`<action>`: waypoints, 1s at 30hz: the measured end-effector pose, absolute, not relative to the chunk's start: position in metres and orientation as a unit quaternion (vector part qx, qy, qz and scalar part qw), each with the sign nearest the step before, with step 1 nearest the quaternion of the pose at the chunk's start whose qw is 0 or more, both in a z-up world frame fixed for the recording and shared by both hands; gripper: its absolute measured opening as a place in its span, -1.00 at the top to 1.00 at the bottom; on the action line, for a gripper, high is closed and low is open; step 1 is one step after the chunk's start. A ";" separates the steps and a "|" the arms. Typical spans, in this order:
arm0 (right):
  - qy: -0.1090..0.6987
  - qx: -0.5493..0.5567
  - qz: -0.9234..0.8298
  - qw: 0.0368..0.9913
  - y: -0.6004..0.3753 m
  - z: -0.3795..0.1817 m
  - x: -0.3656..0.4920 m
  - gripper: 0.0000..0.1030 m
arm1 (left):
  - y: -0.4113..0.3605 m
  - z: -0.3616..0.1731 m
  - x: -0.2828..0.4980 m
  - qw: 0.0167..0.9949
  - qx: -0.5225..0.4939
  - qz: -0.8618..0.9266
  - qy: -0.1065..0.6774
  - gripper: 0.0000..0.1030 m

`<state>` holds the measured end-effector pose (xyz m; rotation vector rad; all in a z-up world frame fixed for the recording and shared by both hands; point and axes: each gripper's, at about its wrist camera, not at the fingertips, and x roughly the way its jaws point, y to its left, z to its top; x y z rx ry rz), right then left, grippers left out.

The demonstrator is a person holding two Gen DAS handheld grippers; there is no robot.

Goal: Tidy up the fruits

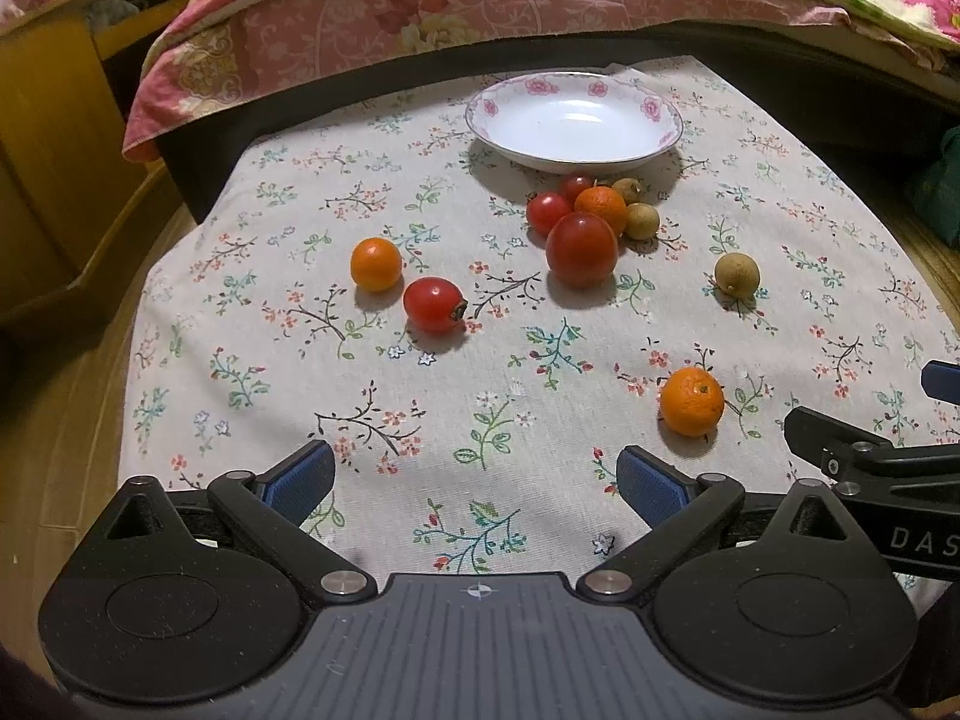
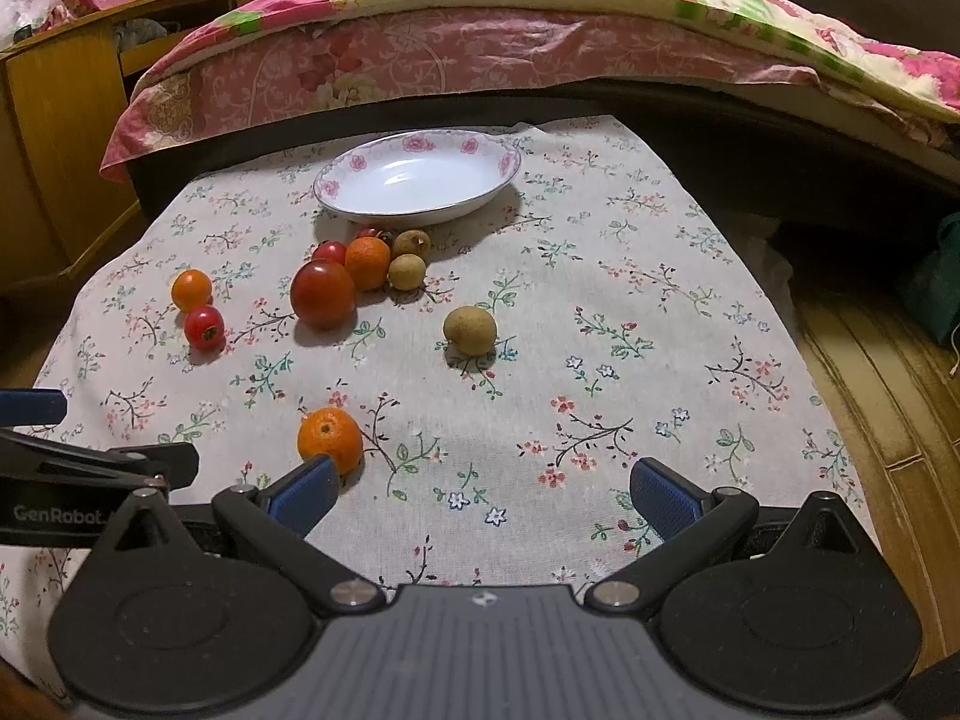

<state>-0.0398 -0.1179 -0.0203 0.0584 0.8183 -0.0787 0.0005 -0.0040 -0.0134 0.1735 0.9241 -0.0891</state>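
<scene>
A white plate (image 1: pixel 666 138) with a pink flower rim stands empty at the far side of the floral cloth; it also shows in the right wrist view (image 2: pixel 336 195). Just before it lies a cluster: a big red tomato (image 1: pixel 581 249), small tomatoes, an orange (image 1: pixel 600 207) and two brown longans. Apart lie a small orange (image 1: pixel 375 264), a tomato (image 1: pixel 433 304), a longan (image 1: pixel 737 275) and a near orange (image 1: pixel 691 401), which sits by my right gripper's left finger (image 2: pixel 306 492). My left gripper (image 1: pixel 477 483) and right gripper (image 2: pixel 483 489) are open and empty.
A bed with a pink floral quilt (image 1: pixel 480 6) runs along the back. A wooden cabinet (image 1: pixel 54 138) stands at the left. A green bag (image 2: pixel 936 282) sits on the wooden floor at the right. The right gripper's side shows in the left wrist view (image 1: pixel 870 462).
</scene>
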 end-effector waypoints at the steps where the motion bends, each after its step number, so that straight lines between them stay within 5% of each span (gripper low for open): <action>1: 0.398 0.028 -0.038 0.916 -0.118 -0.020 -0.040 -1.00 | -0.004 -0.013 0.000 0.890 0.083 -0.043 0.445 -0.97; 30: 0.402 0.029 -0.036 0.915 -0.115 -0.023 -0.040 -1.00 | -0.006 -0.014 0.001 0.890 0.085 -0.043 0.447 -0.91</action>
